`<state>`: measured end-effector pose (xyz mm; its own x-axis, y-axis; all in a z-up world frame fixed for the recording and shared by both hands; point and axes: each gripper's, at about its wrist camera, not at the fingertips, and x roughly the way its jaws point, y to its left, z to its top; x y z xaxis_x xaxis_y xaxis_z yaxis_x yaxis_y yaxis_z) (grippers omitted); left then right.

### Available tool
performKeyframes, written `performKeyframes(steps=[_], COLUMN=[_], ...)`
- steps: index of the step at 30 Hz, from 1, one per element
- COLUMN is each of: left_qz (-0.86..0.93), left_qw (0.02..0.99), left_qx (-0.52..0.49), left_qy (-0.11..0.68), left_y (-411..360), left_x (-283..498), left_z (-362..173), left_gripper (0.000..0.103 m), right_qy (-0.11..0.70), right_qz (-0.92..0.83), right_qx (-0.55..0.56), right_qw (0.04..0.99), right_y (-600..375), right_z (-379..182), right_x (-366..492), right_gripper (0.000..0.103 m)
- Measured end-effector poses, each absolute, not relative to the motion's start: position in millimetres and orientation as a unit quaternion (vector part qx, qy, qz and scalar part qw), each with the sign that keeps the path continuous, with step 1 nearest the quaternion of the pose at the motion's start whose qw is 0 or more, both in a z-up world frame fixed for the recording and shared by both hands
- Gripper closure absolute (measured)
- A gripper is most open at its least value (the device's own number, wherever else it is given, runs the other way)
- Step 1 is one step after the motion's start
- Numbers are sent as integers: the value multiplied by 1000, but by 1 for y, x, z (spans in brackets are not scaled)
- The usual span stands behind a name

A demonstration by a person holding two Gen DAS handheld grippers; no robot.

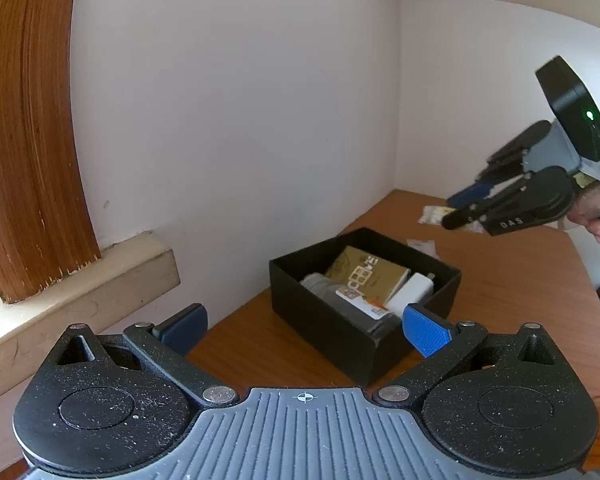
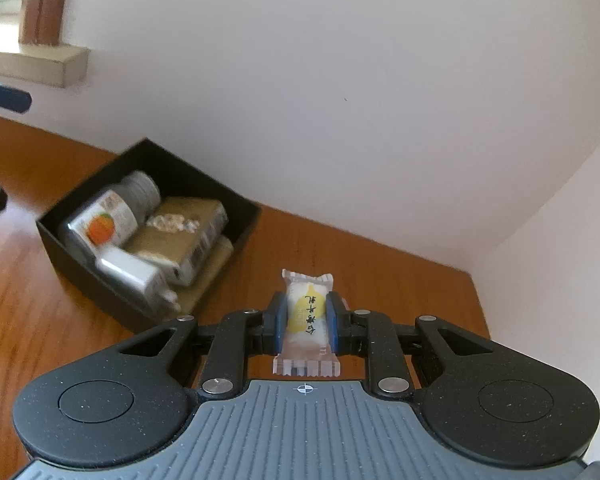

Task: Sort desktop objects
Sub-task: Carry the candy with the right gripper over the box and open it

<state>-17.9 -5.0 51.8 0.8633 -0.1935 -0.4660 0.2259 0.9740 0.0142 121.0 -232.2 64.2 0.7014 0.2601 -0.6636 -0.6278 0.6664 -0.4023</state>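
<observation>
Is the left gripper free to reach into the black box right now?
Probably yes. The left gripper stands open and empty just in front of the black box, whose top is open. The right gripper holds a candy packet off to the side.

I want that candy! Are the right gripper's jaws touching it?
Touching. The right wrist view shows both blue pads pressed against the sides of the candy, held by the right gripper.

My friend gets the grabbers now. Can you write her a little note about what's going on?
Right tool: shut on a wrapped candy, held above the desk.
Left tool: open, empty, pointing at the black box.
Done: a bottle, a white charger and tan packets already lie in the box.
Left: the candy probably goes in next; small packets still lie on the desk.
</observation>
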Motion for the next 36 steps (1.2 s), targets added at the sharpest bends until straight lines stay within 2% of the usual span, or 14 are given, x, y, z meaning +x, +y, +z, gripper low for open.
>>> performKeyframes(steps=[22, 25, 28, 31, 36], left_qz=[-111, -110, -110, -110, -109], left_qw=[963, 963, 963, 964, 964], left_qx=[33, 33, 34, 36, 40], left_qy=[242, 242, 241, 241, 241], left_y=[-5, -5, -7, -9, -14], left_x=[-18, -19, -18, -19, -22], left_z=[50, 50, 50, 49, 48], left_gripper=[0, 0, 0, 0, 0], right_qy=[281, 283, 276, 274, 273], right_qz=[321, 321, 314, 309, 302], right_qx=[-234, -221, -219, -214, -216], right_qw=[874, 877, 882, 885, 888], right_y=[-185, -188, -193, -199, -203], right_z=[71, 72, 75, 75, 69], right_x=[129, 129, 127, 127, 129], right_gripper=[81, 73, 71, 64, 62])
